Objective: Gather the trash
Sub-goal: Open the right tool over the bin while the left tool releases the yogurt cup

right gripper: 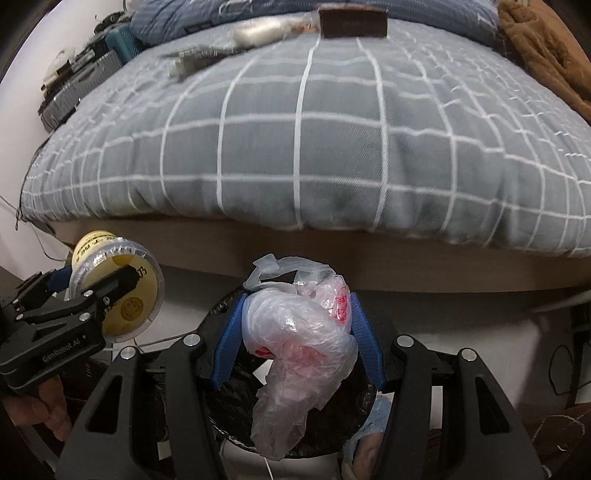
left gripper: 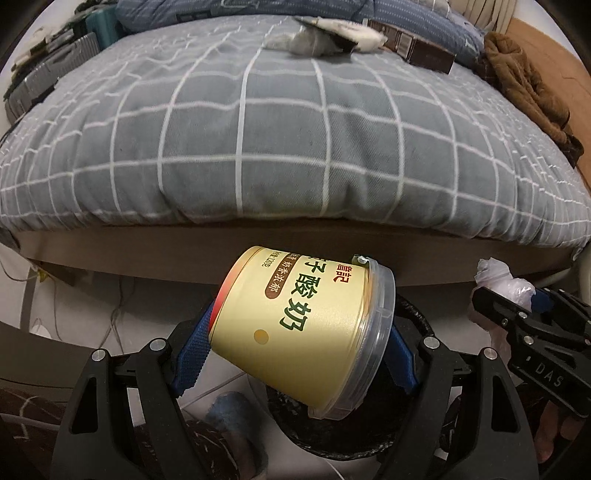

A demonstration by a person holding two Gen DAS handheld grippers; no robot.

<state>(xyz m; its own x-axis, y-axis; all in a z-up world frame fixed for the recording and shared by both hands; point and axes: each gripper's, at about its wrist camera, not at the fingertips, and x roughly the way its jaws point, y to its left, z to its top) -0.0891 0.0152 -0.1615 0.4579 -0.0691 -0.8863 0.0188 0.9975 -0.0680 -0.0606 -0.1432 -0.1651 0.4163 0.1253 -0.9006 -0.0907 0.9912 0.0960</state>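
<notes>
Left gripper (left gripper: 295,332): blue fingers (left gripper: 192,354) clamped on a yellow yogurt tub (left gripper: 295,325), one finger on the tub's base end, the other on its clear-lidded end. Tub lies tilted between them, lid end lower and to the right, printed side facing the camera. In the right wrist view the same tub (right gripper: 118,284) shows lid-on, held out left of the bin.

Right gripper (right gripper: 295,339): blue fingers (right gripper: 227,339) clamped on a crumpled clear plastic bag (right gripper: 299,332) with red print. Bag bulges between the fingers, a loose tail hanging down below them and a handle loop sticking up above. In the left wrist view the bag (left gripper: 502,280) pokes out past the right gripper's black fingertips.

Landmark: round trash bin (right gripper: 229,424) lined with black bag, on the floor. Plastic bag hangs directly above the bin's opening. Yogurt tub sits above the bin's rim (left gripper: 417,317) on the left gripper's side, partly over the opening.

Behind the bin: bed frame edge, then a grey checked duvet (left gripper: 277,140) spread over the bed. On the far side of the duvet from the bin: a brown box (right gripper: 352,22), crumpled wrappers (left gripper: 317,37), brown garment (left gripper: 524,81) to the right. A hand (right gripper: 40,410) grips the left gripper's handle, left of the bin.
</notes>
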